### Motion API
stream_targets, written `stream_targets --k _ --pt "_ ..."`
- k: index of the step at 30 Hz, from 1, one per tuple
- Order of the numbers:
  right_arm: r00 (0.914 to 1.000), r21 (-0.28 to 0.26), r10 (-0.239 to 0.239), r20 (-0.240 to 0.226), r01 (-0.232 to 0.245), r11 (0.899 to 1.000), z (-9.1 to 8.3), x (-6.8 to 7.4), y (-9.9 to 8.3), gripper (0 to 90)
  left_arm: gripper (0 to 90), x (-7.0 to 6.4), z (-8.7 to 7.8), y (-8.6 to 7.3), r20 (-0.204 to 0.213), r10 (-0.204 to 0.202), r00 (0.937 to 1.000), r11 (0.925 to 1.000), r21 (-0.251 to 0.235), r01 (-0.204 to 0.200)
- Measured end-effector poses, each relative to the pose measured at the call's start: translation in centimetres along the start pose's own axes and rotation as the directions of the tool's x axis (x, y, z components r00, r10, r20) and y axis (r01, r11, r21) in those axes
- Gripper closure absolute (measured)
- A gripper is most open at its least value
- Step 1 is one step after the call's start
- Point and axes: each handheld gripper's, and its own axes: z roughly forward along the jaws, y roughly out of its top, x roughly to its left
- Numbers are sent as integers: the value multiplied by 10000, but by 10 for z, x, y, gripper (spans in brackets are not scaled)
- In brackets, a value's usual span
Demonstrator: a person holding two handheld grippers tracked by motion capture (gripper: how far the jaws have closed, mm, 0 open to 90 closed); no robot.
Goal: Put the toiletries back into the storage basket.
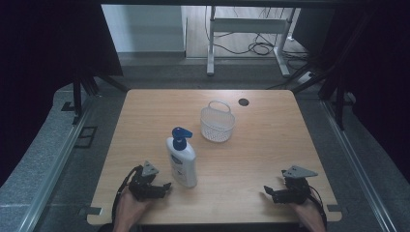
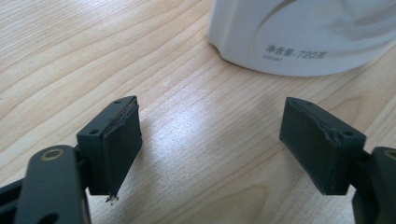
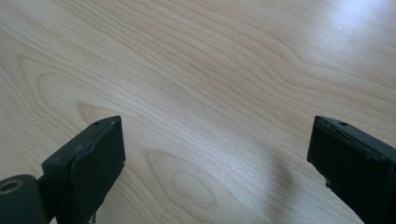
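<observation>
Wooden desk [image 1: 261, 159] lies under both your grippers. Your left gripper [image 2: 210, 149] has its jaws spread wide and empty, with the bottle [image 2: 299, 32] lying just ahead of them. Your right gripper [image 3: 215, 163] is also wide open over bare wood. Beyond the bottle stands a white basket [image 1: 217, 124].
</observation>
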Motion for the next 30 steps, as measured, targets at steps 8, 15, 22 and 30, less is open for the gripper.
stream_targets --k 8,15,22,30 --pt "9995 -94 -266 -162 264 9996 -2 8 6 22 162 3 2 -2 -139 -46 9999 10000 25 46" --pt "9988 -238 -369 -335 361 9991 -4 14 11 8 133 5 4 -4 -98 1 10000 9999 -167 -2" --pt "9963 -245 -714 -481 703 9972 -3 25 18 0 117 5 4 -9 -46 51 10000 9988 -478 -53" --pt "9927 -216 -1037 -612 1025 9945 -3 32 24 0 116 5 4 -9 -28 61 10000 9986 -529 -62"
